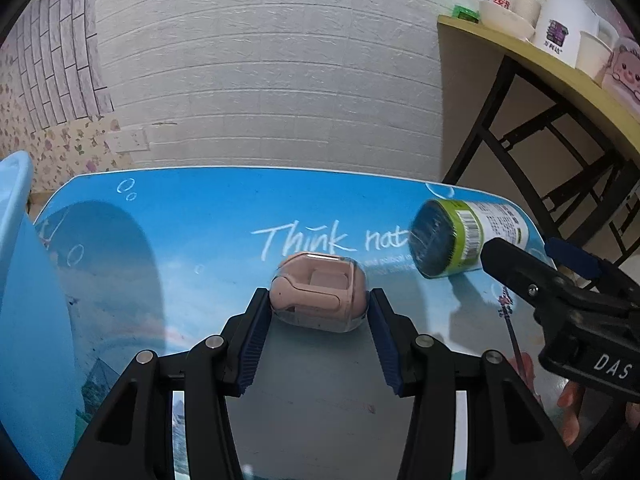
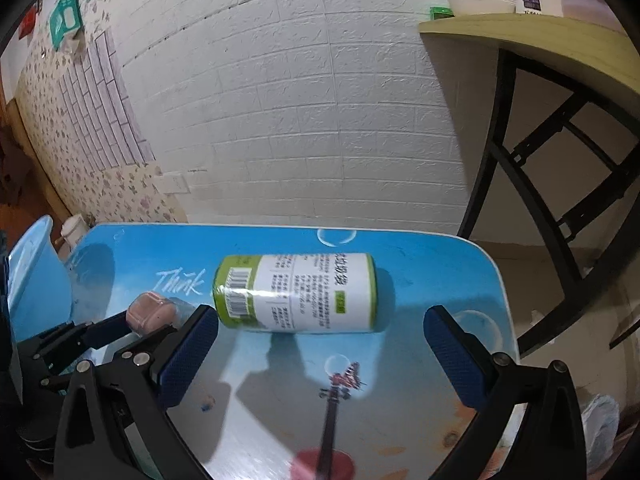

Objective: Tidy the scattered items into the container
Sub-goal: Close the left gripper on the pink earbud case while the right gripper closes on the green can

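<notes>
A pink earbud case (image 1: 318, 296) with a clear lid sits between the fingertips of my left gripper (image 1: 319, 308), whose blue pads touch both its sides. It also shows in the right wrist view (image 2: 150, 312). A green-and-white labelled can (image 2: 296, 292) lies on its side on the blue table. My right gripper (image 2: 320, 332) is open wide just in front of it, not touching. The can also shows in the left wrist view (image 1: 460, 236), with the right gripper (image 1: 560, 292) beside it. A light blue container (image 1: 24, 300) stands at the table's left edge.
The blue printed table (image 2: 420, 264) ends against a white brick wall. A yellow shelf (image 2: 540, 40) on a black frame (image 2: 520, 168) stands to the right, holding cups and bowls. A white plastic bag (image 2: 600, 424) lies on the floor at the right.
</notes>
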The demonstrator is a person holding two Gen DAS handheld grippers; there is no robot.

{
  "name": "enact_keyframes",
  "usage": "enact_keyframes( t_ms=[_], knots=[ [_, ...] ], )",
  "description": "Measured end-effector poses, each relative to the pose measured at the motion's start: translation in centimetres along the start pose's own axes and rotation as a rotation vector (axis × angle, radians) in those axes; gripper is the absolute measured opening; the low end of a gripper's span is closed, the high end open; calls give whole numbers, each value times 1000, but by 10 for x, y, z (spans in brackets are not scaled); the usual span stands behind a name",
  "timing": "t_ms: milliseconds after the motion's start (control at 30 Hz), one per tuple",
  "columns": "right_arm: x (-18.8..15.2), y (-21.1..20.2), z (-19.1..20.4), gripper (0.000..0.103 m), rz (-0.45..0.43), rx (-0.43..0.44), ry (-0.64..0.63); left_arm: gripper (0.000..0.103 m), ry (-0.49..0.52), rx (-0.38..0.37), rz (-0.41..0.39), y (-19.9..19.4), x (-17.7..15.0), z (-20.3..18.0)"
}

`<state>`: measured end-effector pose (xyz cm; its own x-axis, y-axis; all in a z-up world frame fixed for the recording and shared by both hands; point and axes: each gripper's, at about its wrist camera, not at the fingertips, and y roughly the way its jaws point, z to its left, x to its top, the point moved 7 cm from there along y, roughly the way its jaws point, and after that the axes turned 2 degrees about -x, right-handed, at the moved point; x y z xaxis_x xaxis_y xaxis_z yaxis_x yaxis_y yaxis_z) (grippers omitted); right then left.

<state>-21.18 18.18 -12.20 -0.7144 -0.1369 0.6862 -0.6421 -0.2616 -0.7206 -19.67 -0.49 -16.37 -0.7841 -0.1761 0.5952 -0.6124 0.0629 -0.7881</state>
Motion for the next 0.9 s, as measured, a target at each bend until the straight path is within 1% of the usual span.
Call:
enact_keyframes(
  t_ms=[467,600,700,867,900],
  knots=[
    [6,22,21,103,46,-18,-45,47,-29,-8,2,7,5,13],
    [6,32,24,103,61,-21,-50,47,-15,-4,-4,8,6,14],
    [8,39,24,103,66,-38,-62,47,-8,1,-7,8,6,14],
    [9,51,20,103,87,-42,-61,47,4,6,-8,8,6,14],
    [9,53,18,101,91,-43,-57,47,7,7,-9,7,6,14]
  ],
)
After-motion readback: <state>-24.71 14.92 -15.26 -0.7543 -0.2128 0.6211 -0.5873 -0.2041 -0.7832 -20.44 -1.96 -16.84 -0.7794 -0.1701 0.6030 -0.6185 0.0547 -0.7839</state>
